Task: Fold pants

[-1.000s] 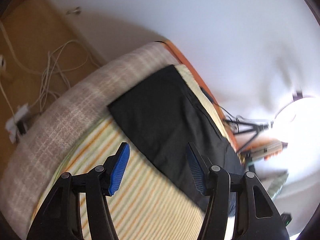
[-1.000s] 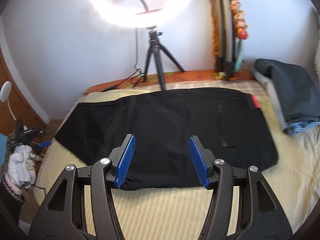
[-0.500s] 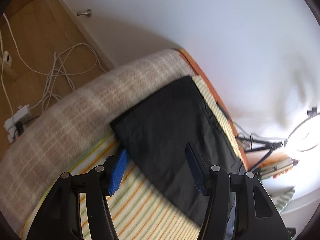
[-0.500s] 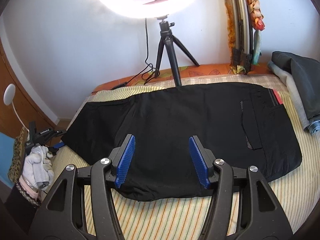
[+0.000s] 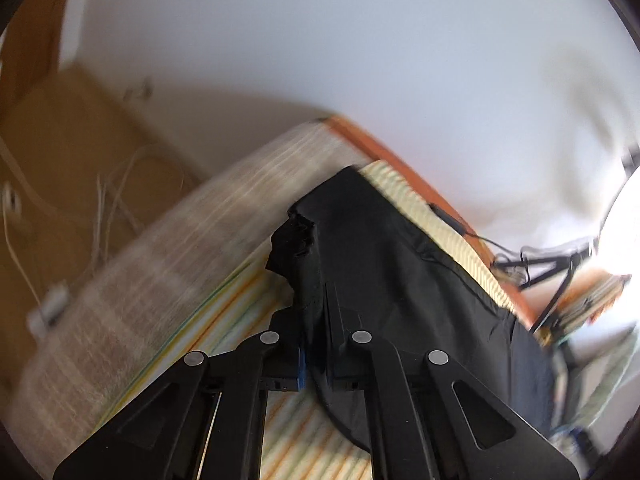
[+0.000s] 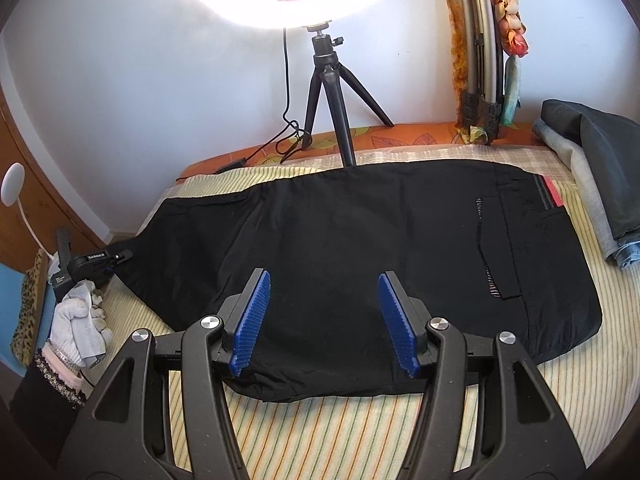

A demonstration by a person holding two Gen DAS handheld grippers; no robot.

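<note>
Since the earlier frame the left gripper (image 5: 314,354) has clamped the black pants (image 6: 360,248) at their leg end, their long axis running crosswise before the spread-jawed, empty right gripper (image 6: 324,320).

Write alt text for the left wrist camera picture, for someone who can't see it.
The left gripper has its jaws shut on the hem end of black pants, bunching the cloth up from a striped bedspread. The picture is motion-blurred; a white wall and wooden floor lie beyond.
</note>
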